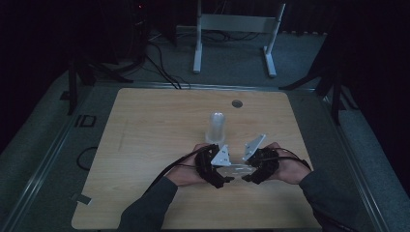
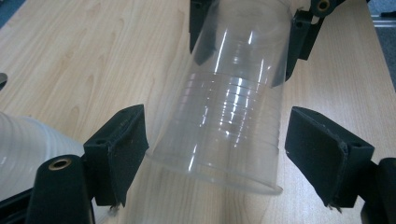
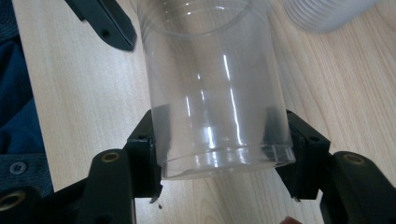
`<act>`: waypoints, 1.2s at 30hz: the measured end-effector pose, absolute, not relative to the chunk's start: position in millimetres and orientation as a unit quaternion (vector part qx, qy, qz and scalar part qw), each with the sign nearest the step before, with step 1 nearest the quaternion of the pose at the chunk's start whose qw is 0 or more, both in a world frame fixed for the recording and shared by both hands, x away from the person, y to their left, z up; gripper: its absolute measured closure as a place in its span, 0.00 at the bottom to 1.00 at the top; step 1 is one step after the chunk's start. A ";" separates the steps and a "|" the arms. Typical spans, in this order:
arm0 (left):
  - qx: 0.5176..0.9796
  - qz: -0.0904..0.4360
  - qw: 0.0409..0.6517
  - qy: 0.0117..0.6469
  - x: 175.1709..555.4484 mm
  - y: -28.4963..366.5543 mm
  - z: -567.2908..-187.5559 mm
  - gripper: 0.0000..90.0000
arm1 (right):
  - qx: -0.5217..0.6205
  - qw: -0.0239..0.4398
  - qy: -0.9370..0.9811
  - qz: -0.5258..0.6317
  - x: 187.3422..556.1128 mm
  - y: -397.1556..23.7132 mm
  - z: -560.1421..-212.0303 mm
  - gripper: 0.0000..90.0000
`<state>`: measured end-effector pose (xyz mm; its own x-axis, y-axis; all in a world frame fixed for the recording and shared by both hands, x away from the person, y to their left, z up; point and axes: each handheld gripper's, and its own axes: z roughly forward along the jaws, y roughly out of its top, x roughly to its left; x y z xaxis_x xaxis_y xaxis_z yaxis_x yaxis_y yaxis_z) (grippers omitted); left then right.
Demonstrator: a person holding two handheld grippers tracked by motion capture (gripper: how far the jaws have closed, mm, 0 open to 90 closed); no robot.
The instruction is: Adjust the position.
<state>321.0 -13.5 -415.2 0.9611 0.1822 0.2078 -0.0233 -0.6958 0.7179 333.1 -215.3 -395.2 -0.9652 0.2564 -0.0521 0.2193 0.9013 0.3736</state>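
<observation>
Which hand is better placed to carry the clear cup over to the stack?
Right. The right gripper is shut on the clear cup near its base. The left gripper has its pads apart around the cup's rim, the right-hand pad clear of it. The cup stack stands just beyond both hands.

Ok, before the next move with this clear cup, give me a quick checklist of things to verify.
1. Right tool clamped on the clear cup: ok, both pads press the wall at its narrow end.
2. Left tool free of the cup: jaws stand open around the wide rim. One pad is clearly apart, the other sits close, so contact there is cannot tell.
3. Cup shape: ok, no dent or crush visible.
4. Stack of cups out of the way: ok, upright on the table beyond both tools.
5. Cup lifted off the table: cannot tell.
</observation>
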 end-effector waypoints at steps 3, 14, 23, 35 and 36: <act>0.909 0.137 0.391 0.046 321.5 -13.0 -414.5 0.24 | 0.130 0.053 0.973 0.183 333.8 -217.8 -397.6 0.46; 0.903 0.152 0.397 0.068 325.9 -9.3 -412.2 0.26 | 0.196 0.075 0.960 0.184 338.9 -234.0 -407.1 0.46; 0.897 0.151 0.405 0.093 329.6 -6.5 -414.2 0.27 | 0.257 0.103 0.943 0.183 339.6 -249.2 -415.6 0.46; 0.889 0.166 0.413 0.111 330.0 -7.1 -412.3 0.30 | 0.328 0.126 0.915 0.199 338.3 -258.1 -423.4 0.46; 0.888 0.167 0.414 0.112 329.8 -7.3 -412.2 0.30 | 0.334 0.127 0.912 0.203 338.8 -258.8 -424.2 0.46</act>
